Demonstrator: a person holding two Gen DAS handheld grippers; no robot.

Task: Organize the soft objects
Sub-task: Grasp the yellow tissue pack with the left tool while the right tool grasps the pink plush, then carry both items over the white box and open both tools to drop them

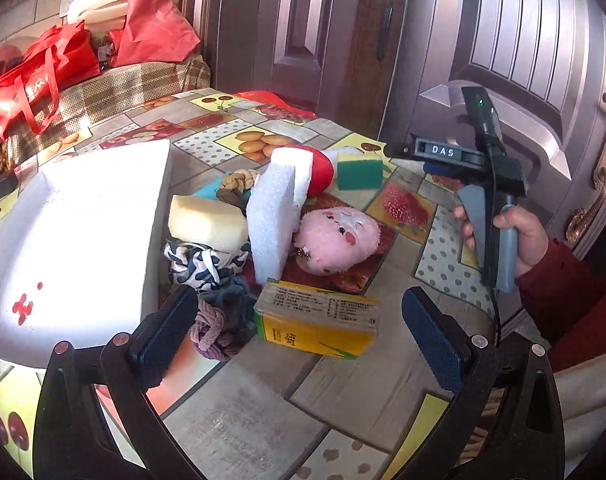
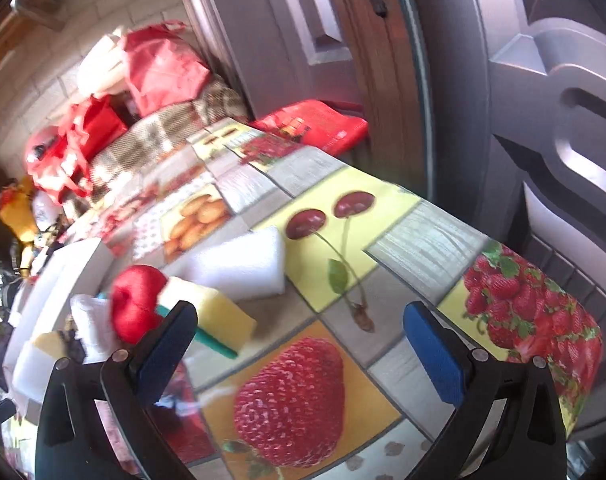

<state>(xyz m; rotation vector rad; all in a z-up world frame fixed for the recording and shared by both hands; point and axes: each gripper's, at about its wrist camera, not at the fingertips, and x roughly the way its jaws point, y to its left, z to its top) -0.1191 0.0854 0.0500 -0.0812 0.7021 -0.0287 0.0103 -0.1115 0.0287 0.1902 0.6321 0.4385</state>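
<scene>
Readable text: one clear label, the rest too small or blurred.

"DAS" stands in white letters on the black body of the right gripper [image 1: 445, 151], right of centre in the left wrist view. The yellow carton [image 1: 317, 322] at lower centre carries fine print and characters, illegible; white lettering on the red bag [image 1: 35, 88] at upper left is unclear.

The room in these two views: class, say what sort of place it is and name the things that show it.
Probably a home, near its entrance: a panelled door with an ornate brass handle, a table under a fruit-print tablecloth, and red shopping bags piled behind.
</scene>
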